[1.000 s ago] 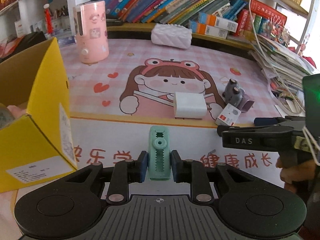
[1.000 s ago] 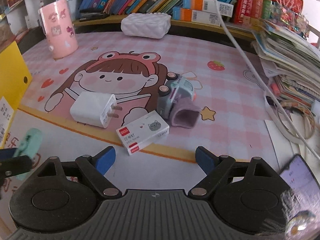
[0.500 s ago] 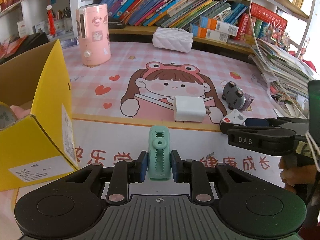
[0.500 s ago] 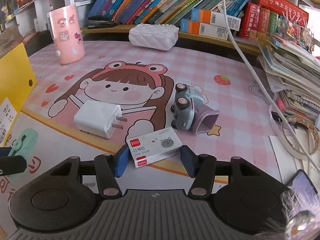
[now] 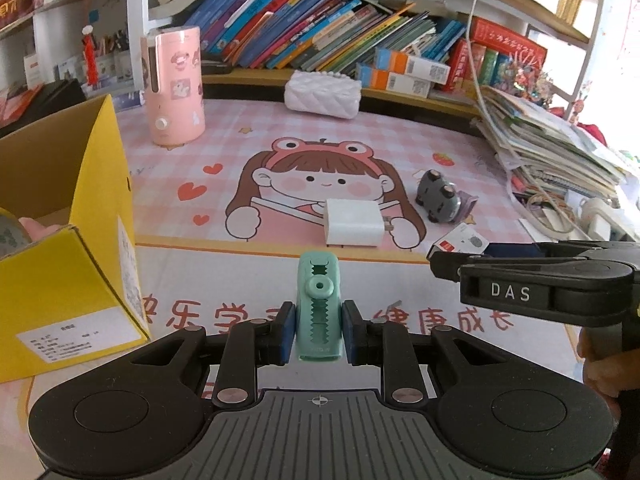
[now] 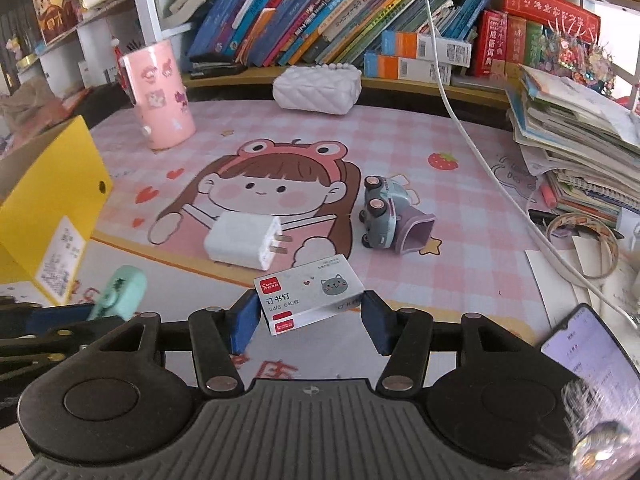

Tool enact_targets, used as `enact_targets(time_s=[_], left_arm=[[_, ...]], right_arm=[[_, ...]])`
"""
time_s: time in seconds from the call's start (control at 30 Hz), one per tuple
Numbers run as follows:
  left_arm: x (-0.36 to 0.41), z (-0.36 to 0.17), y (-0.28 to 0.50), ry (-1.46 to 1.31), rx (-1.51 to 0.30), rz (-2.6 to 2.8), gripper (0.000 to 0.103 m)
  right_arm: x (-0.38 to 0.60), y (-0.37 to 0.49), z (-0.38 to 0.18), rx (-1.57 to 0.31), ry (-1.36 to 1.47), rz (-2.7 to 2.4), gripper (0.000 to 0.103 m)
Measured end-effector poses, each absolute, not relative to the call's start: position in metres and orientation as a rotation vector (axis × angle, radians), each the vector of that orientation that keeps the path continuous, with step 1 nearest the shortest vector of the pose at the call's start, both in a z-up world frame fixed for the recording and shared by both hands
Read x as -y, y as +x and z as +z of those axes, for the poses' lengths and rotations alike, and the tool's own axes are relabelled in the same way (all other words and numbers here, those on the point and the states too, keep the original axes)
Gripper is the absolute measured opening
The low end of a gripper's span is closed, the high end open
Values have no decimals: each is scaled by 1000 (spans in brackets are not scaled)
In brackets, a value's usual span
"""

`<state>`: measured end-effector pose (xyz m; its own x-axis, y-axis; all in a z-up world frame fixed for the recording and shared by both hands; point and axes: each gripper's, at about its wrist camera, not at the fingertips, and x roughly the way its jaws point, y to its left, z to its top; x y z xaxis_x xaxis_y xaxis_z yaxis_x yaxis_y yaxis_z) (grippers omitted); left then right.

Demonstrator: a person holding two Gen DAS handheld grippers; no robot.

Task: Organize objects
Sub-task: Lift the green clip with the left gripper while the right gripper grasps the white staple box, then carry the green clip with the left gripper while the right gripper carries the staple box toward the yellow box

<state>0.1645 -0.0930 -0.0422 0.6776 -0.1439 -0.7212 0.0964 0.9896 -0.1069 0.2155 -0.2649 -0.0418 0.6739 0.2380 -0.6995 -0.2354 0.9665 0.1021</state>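
The right tool [image 6: 308, 322] closed on the staple box [image 6: 308, 294], lifting it.

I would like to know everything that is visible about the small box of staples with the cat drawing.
The staple box is a small flat carton, pale grey, with a red brand square, black Chinese print, tiny hearts and a grey cat face on top; a red mark shows on its front edge. It looks like thin cardboard, closed and undamaged. The right gripper holds it by its short ends, its pads having just closed on it. It sits tilted, the cat end higher, and seems lifted off the mat, near the white charger, without touching it.
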Motion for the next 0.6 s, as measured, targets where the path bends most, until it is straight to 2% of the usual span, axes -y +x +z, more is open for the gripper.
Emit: enact_targets(time_s=[0.6], left_arm=[[28,-25,87,-106,-746,-143,23]], right_arm=[[202,131,-19,-744,-54,270,53]])
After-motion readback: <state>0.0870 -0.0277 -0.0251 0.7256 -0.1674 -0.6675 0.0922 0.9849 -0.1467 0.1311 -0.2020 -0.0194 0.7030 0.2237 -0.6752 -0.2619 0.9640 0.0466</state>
